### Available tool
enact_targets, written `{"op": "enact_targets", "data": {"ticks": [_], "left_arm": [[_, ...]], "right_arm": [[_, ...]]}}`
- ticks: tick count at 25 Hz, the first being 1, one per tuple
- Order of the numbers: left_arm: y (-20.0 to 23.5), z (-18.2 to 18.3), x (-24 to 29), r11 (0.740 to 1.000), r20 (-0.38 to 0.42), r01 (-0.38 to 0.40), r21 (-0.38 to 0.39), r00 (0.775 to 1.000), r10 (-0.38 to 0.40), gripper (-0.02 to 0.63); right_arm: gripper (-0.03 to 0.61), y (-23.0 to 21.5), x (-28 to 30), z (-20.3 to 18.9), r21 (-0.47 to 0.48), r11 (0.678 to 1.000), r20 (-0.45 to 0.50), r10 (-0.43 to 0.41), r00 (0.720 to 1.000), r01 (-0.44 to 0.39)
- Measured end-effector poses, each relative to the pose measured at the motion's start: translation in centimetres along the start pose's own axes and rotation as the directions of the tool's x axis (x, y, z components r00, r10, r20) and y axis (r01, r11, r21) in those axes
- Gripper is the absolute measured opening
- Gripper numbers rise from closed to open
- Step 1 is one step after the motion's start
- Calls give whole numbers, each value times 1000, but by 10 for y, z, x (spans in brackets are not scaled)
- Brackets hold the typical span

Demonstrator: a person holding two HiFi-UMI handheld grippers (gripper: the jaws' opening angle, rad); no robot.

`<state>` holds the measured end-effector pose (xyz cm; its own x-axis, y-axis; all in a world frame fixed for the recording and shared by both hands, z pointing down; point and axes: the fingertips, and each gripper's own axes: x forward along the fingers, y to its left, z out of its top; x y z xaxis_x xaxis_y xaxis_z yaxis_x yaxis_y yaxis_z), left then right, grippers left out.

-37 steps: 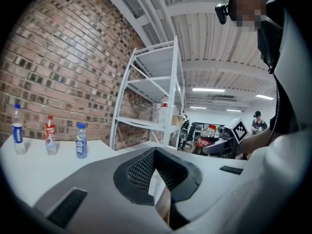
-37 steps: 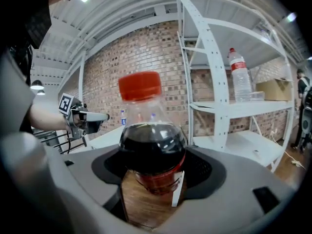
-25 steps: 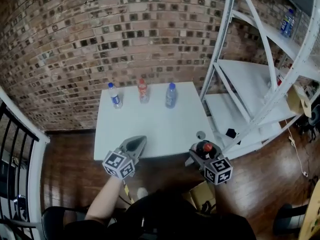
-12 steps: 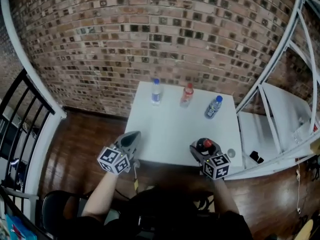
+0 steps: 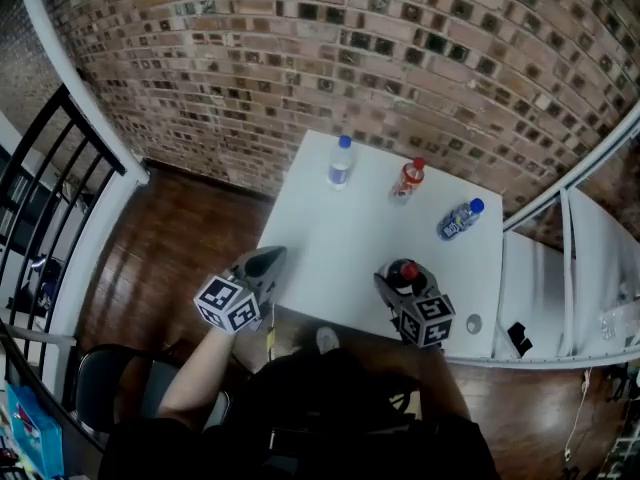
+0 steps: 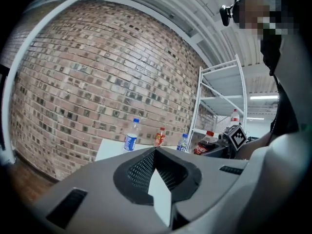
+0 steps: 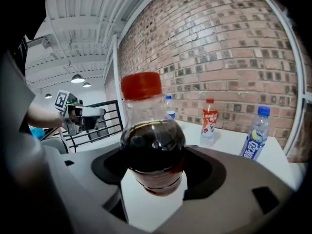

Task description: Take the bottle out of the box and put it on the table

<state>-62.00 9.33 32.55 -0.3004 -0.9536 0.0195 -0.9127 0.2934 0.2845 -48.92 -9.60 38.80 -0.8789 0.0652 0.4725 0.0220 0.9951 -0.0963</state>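
Observation:
A cola bottle (image 7: 152, 145) with a red cap (image 5: 404, 269) stands upright between the jaws of my right gripper (image 5: 400, 286), which is shut on its dark body above the white table's (image 5: 330, 258) front right part. At the table's front left edge my left gripper (image 5: 268, 260) is shut with nothing in it, its tips meeting (image 6: 155, 152). Three more bottles stand along the back of the table: a blue-capped one (image 5: 341, 160), a red-labelled one (image 5: 407, 179) and a blue-labelled one (image 5: 458, 219). No box is in view.
A brick wall (image 5: 300, 48) runs behind the table. A white metal shelf (image 5: 590, 268) stands at the right, with a small dark thing (image 5: 518, 338) on its low board. A black railing (image 5: 40, 208) and a chair (image 5: 100, 398) are at the left over wooden floor.
Both grippers have come forward over the table's front edge and a little lower, the cola bottle still in the right one. The view has swung left, so the shelf has slid off to the right.

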Motion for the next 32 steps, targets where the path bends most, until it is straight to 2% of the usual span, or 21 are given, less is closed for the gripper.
{"op": "enact_targets", "data": {"ticks": [5,12,19,28,32], "left_arm": [[21,-4,14,999,-50,-32,-1,998,32,3],[38,-47,24,997,-138,-79,-15,987,76,3],[35,-63,37,995,-179,-90,-34,980,82,3],[44,-71,23,988,-220,-153,-11,964,147,3],[43,-70,16,984,-215,-176,-8,962,171,3]], "right_arm": [[333,-17,44,-11,46,998,-45,43,998,-41],[334,-35,87,-46,-6,999,-142,43,989,-44],[334,-50,114,-62,-36,998,-161,48,986,-55],[336,-40,136,-50,-21,994,-62,104,993,-105],[337,-40,139,-54,-25,993,-64,111,992,-113]]}}
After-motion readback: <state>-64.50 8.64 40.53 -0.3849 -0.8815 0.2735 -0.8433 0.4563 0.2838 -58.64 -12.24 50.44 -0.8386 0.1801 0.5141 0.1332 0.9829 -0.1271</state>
